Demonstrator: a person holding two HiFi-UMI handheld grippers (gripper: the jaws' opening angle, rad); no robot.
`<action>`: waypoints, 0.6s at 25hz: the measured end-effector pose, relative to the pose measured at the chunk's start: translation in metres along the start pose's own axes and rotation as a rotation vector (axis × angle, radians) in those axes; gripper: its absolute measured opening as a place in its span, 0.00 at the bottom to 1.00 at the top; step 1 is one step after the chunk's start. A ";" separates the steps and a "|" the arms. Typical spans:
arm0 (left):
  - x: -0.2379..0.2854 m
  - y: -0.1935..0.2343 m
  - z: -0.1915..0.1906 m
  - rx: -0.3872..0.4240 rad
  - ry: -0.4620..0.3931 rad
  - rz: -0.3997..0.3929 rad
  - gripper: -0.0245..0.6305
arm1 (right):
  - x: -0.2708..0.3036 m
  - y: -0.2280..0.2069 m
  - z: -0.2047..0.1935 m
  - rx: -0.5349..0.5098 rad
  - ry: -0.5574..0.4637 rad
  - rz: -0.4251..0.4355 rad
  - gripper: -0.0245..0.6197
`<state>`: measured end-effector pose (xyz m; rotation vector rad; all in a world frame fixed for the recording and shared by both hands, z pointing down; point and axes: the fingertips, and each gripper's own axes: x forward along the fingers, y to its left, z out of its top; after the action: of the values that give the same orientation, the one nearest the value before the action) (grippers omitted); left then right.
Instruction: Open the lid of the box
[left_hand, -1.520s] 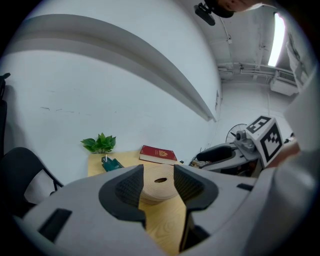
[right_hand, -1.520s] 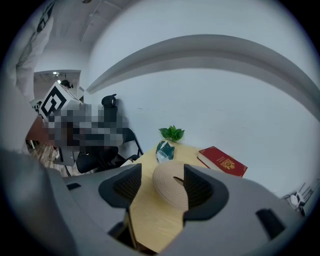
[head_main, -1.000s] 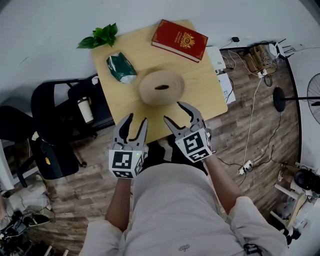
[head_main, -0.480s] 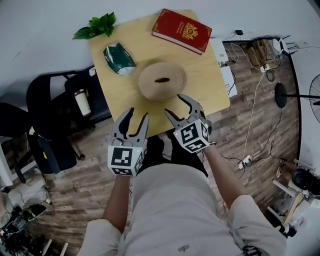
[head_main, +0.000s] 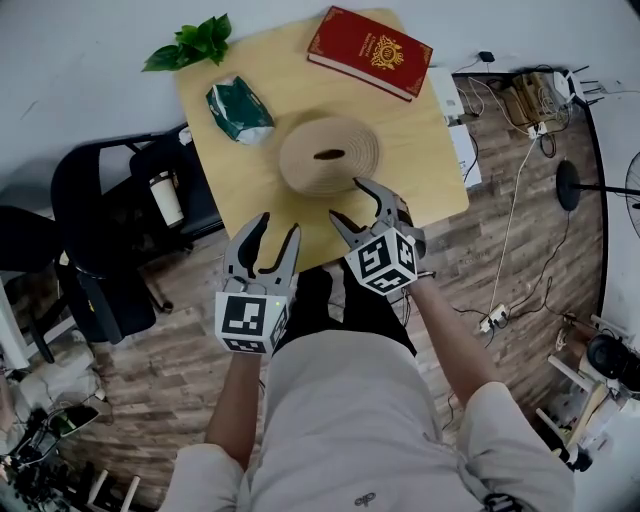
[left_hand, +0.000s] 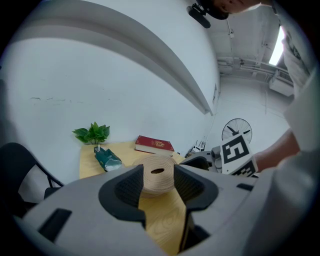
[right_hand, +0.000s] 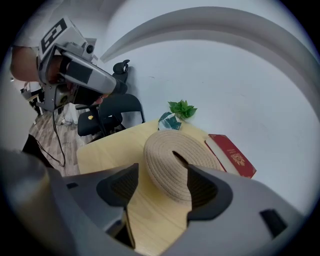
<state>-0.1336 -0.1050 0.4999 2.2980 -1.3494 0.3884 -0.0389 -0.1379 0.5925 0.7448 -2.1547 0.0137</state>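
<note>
A round woven box (head_main: 328, 155) with a slot in its domed lid sits in the middle of the wooden table (head_main: 420, 180). My right gripper (head_main: 350, 200) hovers over the table's front edge, just short of the box, and its jaws are opening with nothing between them. My left gripper (head_main: 277, 225) hangs at the front edge, further from the box, open and empty. In the left gripper view the box (left_hand: 158, 176) shows beyond the left gripper (left_hand: 157, 184). In the right gripper view the box (right_hand: 172, 159) lies close ahead of the right gripper (right_hand: 160, 189).
A red book (head_main: 370, 50) lies at the table's far right corner. A green packet (head_main: 238, 110) and a leafy sprig (head_main: 190, 45) are at the far left. A black chair (head_main: 110, 220) stands left of the table. Cables (head_main: 505, 240) and a fan stand (head_main: 590, 190) are on the right floor.
My right gripper has crept toward the box and its jaws stand a little wider. The left gripper has hardly moved.
</note>
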 end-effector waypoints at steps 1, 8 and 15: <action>0.000 0.001 0.001 0.002 -0.001 0.002 0.30 | 0.003 0.000 -0.001 -0.014 0.005 0.001 0.49; -0.005 0.004 -0.005 0.008 0.009 0.008 0.30 | 0.020 0.004 -0.010 -0.086 0.036 0.004 0.52; -0.011 0.002 -0.013 0.002 0.024 0.013 0.30 | 0.032 0.002 -0.017 -0.135 0.055 -0.008 0.53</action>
<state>-0.1410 -0.0908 0.5069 2.2796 -1.3538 0.4203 -0.0430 -0.1477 0.6271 0.6678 -2.0779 -0.1133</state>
